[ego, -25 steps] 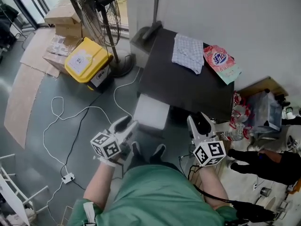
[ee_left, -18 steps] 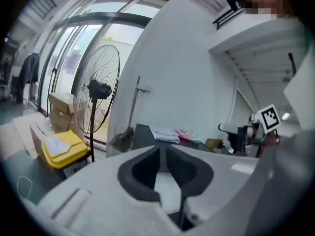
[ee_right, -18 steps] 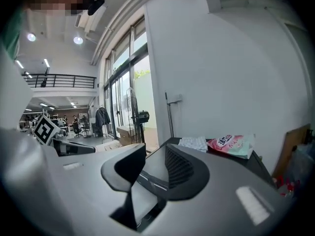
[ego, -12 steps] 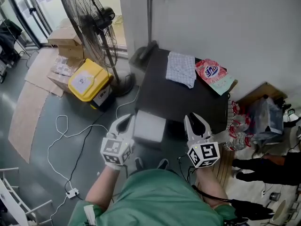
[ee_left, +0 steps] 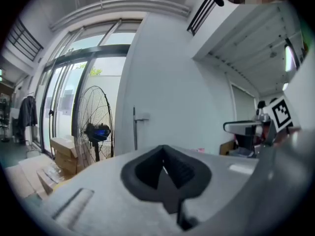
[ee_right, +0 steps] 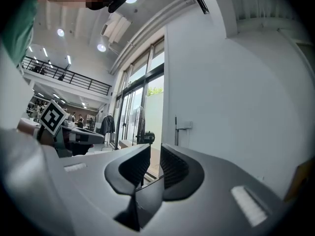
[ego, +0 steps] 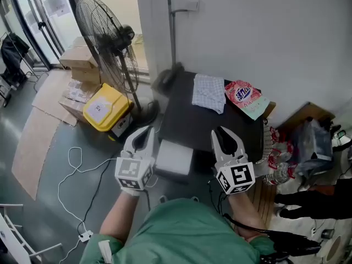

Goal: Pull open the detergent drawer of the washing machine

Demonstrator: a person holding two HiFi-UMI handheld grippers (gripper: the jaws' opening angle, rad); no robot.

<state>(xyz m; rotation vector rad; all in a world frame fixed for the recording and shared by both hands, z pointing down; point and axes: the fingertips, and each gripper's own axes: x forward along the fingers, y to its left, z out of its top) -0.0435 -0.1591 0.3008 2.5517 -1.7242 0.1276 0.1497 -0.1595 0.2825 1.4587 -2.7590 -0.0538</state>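
Pull looks finished; nothing in hand.

The white box-shaped detergent drawer (ego: pixel 174 157) juts out from the front of the dark, flat-topped washing machine (ego: pixel 209 120). I judge the opening done, with at most a check left that it is fully out. In the head view it lies low between my tools. The left gripper (ego: pixel 144 135) is just to its left and the right gripper (ego: pixel 225 139) is off to its right over the machine's front edge. Neither touches it, and neither gripper view shows it; both look at the pale wall (ee_left: pixel 162 82). My left jaws are pressed together on nothing. My right jaws stand a narrow gap apart, empty. A chequered cloth (ego: pixel 208 92) and a pink detergent bag (ego: pixel 243 96) lie at the back of the machine's top.
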